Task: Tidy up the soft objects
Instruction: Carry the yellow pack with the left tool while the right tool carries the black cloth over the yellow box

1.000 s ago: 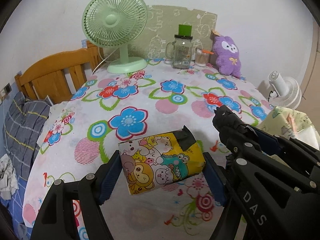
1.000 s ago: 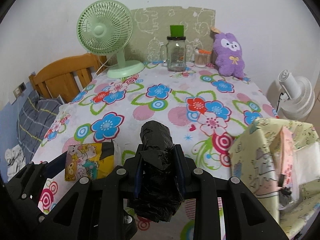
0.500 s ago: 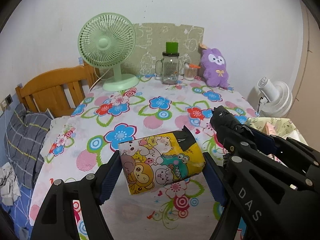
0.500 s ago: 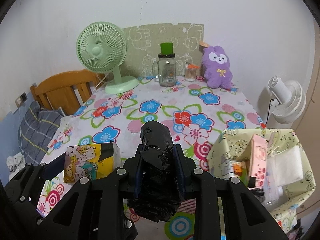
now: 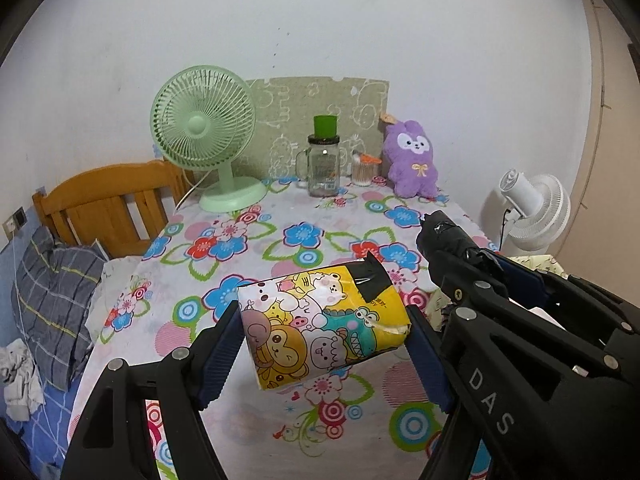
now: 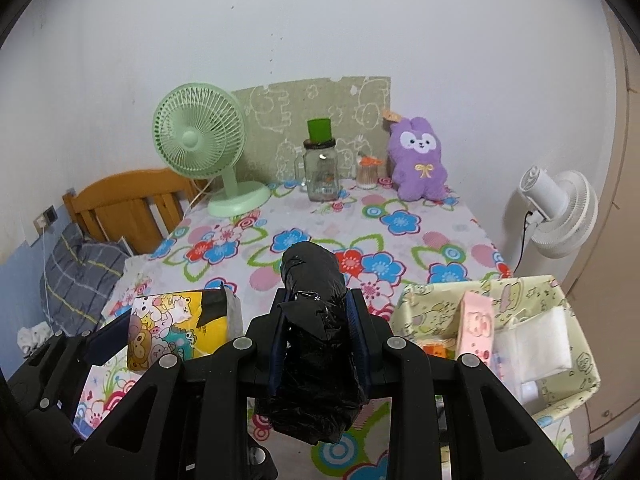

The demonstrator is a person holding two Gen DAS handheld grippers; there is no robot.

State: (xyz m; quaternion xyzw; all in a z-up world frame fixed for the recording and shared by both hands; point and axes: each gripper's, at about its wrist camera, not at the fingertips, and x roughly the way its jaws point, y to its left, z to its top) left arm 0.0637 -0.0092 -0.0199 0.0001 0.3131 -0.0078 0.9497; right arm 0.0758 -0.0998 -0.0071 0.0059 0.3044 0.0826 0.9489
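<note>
My left gripper is shut on a yellow cartoon-printed tissue pack, held in the air above the flowered tablecloth. The same tissue pack shows at the lower left of the right wrist view. My right gripper is shut on a black plastic-wrapped roll, which sticks out past the fingertips; this black roll appears to the right in the left wrist view. A purple plush rabbit leans against the wall at the back of the table.
A pale yellow fabric basket holding a pink pack and white tissues stands off the table's right edge. A green desk fan, a glass jar with green lid and a small cup stand at the back. A white fan is right, a wooden headboard left.
Both grippers have risen and drawn back from the table with their loads; the table looks farther away and the fabric basket has come into full view on the right.
</note>
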